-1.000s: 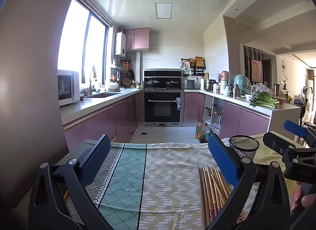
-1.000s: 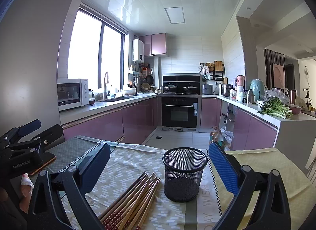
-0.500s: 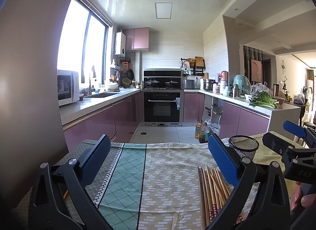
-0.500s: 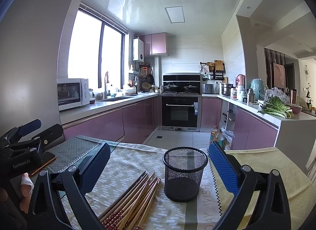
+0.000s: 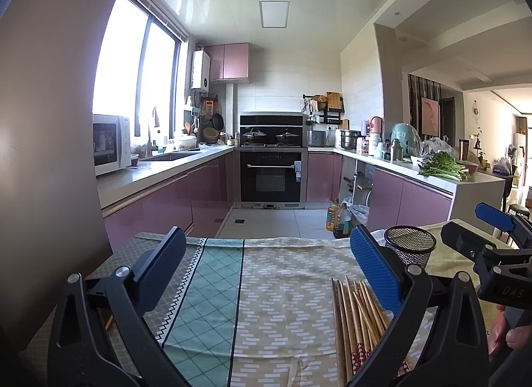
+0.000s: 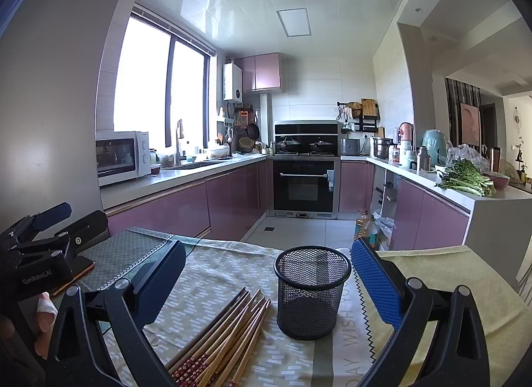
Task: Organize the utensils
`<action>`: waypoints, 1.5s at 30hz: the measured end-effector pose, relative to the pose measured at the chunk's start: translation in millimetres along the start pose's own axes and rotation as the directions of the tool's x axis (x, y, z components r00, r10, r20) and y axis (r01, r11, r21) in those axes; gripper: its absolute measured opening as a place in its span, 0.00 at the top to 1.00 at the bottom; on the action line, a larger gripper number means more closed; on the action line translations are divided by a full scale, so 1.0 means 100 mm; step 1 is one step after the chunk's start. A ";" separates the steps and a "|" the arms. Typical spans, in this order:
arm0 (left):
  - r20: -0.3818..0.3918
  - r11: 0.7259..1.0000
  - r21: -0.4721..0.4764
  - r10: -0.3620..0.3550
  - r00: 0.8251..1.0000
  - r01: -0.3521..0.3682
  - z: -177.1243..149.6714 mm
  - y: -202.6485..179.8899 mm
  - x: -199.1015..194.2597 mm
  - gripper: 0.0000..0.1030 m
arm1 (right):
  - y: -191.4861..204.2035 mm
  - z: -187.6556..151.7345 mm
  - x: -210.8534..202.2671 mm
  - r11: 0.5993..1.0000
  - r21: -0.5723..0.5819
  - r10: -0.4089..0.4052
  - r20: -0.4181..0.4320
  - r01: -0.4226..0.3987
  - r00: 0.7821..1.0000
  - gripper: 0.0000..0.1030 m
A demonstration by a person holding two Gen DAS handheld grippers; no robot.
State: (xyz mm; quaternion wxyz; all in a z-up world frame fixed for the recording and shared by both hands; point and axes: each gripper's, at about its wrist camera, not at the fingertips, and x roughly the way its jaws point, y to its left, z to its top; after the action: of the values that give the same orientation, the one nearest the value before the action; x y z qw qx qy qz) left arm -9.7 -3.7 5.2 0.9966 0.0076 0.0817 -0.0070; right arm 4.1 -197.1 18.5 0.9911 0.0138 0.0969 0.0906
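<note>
On the cloth-covered table [image 6: 232, 267] a bundle of wooden chopsticks [image 6: 222, 340] lies flat, tips fanned toward a black mesh cup [image 6: 311, 293] that stands upright just beside them, to their right; nothing is in the cup that I can see. Both tools hang above the table with nothing between their blue pads: the left gripper [image 5: 269, 274] has its jaws spread wide over the green and beige cloth, the chopsticks lying under its right finger; the right gripper [image 6: 266, 287] likewise has its jaws wide apart, framing the cup and the near ends of the chopsticks without touching either. A hand [image 5: 508, 337] grips the right tool's handle at the edge of the left view; beyond the table runs a kitchen with pink cabinets [image 6: 232, 200] and a black oven [image 6: 304, 184].
</note>
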 end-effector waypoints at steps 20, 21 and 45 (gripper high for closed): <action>-0.343 0.982 0.106 -0.114 0.932 0.159 -0.32 -0.14 0.74 0.20 | 0.05 -0.45 0.55 0.992 -0.028 0.098 -0.413 -0.120 0.906 0.21; -0.376 0.977 0.111 -0.130 0.918 0.184 -0.38 -0.16 0.82 0.21 | 0.04 -0.49 0.59 0.992 -0.024 0.099 -0.440 -0.122 0.892 0.26; -0.668 0.906 0.063 -0.273 0.692 0.418 -0.89 -0.54 1.52 0.57 | -0.12 -0.75 1.01 0.986 0.054 0.152 -0.648 -0.155 0.746 0.75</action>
State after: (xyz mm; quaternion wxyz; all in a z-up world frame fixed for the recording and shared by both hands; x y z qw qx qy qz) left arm 125.0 -57.9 -108.3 0.8805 0.0991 0.4180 -0.2007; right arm 88.8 -189.3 -74.7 0.8850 -0.0123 0.4328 0.1711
